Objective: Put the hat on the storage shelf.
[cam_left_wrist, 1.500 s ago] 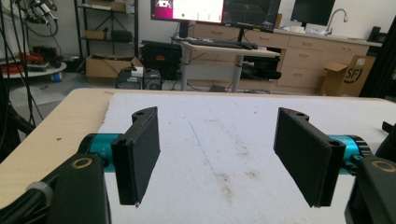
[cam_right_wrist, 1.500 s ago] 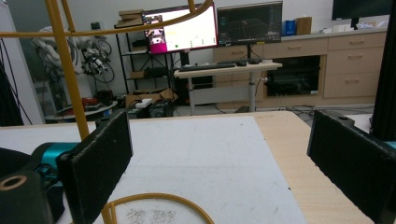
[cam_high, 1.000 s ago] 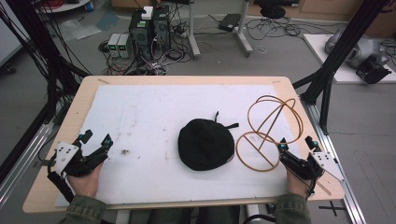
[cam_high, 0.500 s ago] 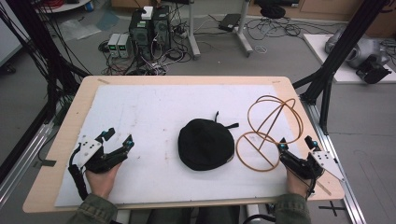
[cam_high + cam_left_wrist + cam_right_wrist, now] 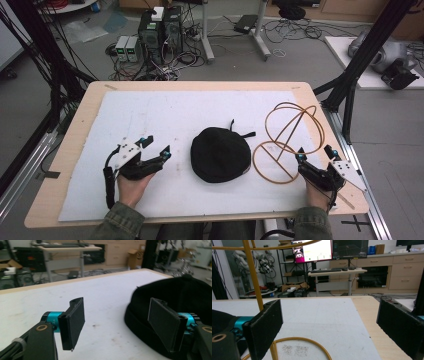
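Covering wooden table (image 5: pixel 70 145), white mat (image 5: pixel 165 120); cable-strewn floor (image 5: pixel 225 45).

No text, label, brand or number can be read clearly. Faint grey markings on the white table mat (image 5: pixel 294 350), seen in the right gripper view, are too blurred to make out. The monitor (image 5: pixel 312 250) screens behind are illegible too.

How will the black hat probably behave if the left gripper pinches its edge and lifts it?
The black hat looks like soft knit fabric lying slumped, so it will probably sag and fold. It seems light and unlikely to slip from the wide flat pads of the open left gripper.
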{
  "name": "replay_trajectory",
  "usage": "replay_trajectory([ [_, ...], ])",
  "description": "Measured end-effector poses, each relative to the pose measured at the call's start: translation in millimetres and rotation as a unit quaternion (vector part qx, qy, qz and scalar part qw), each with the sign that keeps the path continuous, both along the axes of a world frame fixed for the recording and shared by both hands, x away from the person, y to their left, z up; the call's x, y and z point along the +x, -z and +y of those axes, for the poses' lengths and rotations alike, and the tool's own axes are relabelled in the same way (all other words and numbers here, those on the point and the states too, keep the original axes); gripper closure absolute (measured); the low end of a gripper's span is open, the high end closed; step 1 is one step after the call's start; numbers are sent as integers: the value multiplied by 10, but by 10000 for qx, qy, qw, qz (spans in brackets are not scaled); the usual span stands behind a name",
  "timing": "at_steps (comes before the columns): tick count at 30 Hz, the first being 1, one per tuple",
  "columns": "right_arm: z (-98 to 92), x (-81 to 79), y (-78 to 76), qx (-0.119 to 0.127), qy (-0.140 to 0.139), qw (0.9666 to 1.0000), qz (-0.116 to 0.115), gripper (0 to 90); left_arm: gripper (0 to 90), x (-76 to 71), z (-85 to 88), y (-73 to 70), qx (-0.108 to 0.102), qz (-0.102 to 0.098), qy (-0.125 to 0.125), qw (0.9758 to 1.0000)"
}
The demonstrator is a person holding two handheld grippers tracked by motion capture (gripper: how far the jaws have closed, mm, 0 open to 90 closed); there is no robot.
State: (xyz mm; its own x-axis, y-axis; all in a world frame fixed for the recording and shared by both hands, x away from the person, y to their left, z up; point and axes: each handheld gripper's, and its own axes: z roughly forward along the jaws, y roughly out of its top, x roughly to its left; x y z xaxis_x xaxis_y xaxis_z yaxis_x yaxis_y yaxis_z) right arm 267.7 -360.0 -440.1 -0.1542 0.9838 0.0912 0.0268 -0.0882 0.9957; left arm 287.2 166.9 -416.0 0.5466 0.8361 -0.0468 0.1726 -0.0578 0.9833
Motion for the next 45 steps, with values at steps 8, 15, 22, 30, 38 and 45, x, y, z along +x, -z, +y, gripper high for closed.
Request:
replay_trajectory([
  [8, 15, 16, -4, 43, -44, 10000, -8, 57, 300, 66, -328, -30, 182, 67, 478, 9987],
  [15, -19, 13, -6, 73, 2, 10000, -44, 57, 299, 127, -471, 9, 167, 211, 539, 9982],
  [22, -35, 6, -10, 126, -27, 9999, -64, 57, 302, 175, -609, 40, 186, 443, 706, 9964],
  [30, -31, -3, -14, 157, -45, 9999, -49, 57, 300, 224, -822, 20, 234, 505, 849, 9948],
  [38, -32, -16, -21, 160, -70, 9998, -87, 57, 308, 276, -1137, 83, 516, 731, 1191, 9888],
  [45, -70, -33, -22, 219, -25, 9997, -105, 57, 323, 277, -1236, 110, 600, 733, 1241, 9877],
])
